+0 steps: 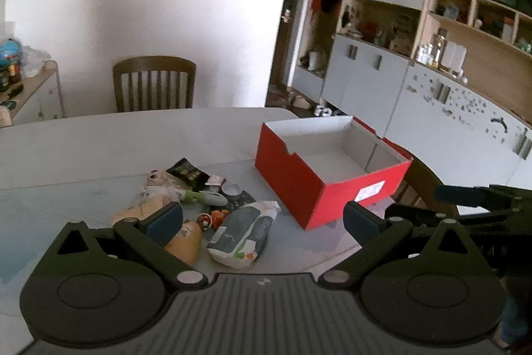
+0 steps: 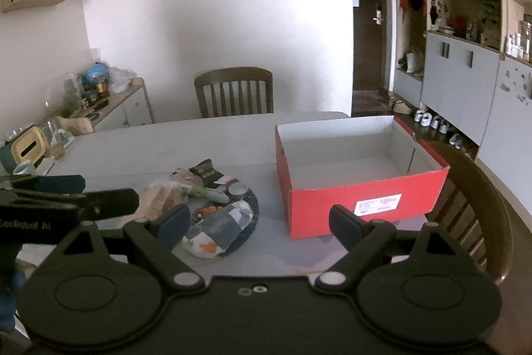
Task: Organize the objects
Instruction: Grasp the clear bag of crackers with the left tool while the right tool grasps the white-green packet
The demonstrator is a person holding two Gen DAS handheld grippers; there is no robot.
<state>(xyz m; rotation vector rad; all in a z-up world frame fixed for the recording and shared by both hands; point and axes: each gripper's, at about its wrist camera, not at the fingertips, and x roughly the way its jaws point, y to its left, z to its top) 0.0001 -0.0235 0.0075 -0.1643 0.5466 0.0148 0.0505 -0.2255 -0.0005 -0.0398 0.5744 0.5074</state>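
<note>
A pile of small items lies on the white table (image 1: 99, 138): a grey and white packet (image 1: 241, 235) (image 2: 217, 228), tan pouches (image 1: 186, 243), a black snack bag (image 1: 188, 175), a green and white tool (image 1: 202, 197) (image 2: 206, 192) and a small white cup (image 1: 231, 190) (image 2: 238, 188). To the right of the pile stands an empty red box (image 1: 332, 188) (image 2: 359, 205) with a white inside. My left gripper (image 1: 262, 218) hovers open near the pile, nothing between its fingers. My right gripper (image 2: 259, 225) is open too, above the gap between pile and box.
A wooden chair (image 2: 234, 92) stands at the table's far side, and another chair (image 2: 472, 212) at the right behind the box. A cluttered side cabinet (image 2: 109, 102) is on the left; white cupboards (image 1: 432, 108) line the right wall.
</note>
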